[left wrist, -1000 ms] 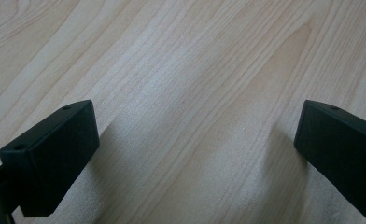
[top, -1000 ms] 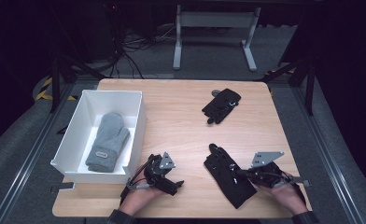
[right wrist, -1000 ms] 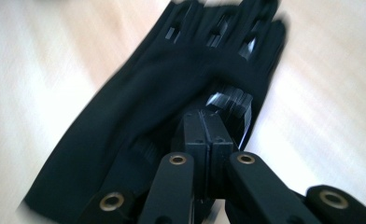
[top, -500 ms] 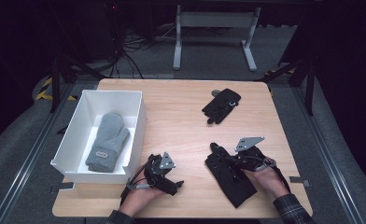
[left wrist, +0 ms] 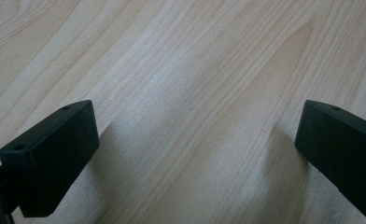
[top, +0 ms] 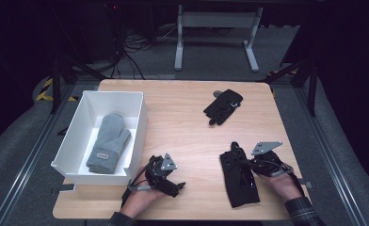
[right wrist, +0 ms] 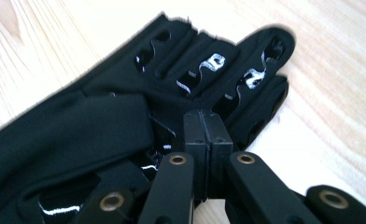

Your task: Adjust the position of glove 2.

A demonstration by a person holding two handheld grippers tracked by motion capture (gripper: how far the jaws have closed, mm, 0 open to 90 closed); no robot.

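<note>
A black glove (top: 239,178) lies flat near the table's front right, fingers pointing away from me. In the right gripper view the same glove (right wrist: 102,135) shows wavy reflective marks on its fingers. My right gripper (top: 249,165) comes in from the right, and its jaws (right wrist: 207,126) stand pressed together with their tips on the glove's back. I see no fabric between them. My left gripper (top: 175,187) rests at the front centre, and its jaws (left wrist: 197,154) are wide apart over bare wood with nothing between them.
A second black glove (top: 223,106) lies crumpled at the back right of the wooden table (top: 182,122). A white box (top: 140,117) at the left holds a grey mitten (top: 108,142). Dark floor and a metal stand lie beyond the table.
My right gripper has moved left from the table's right edge onto the near black glove. The left gripper has kept still.
</note>
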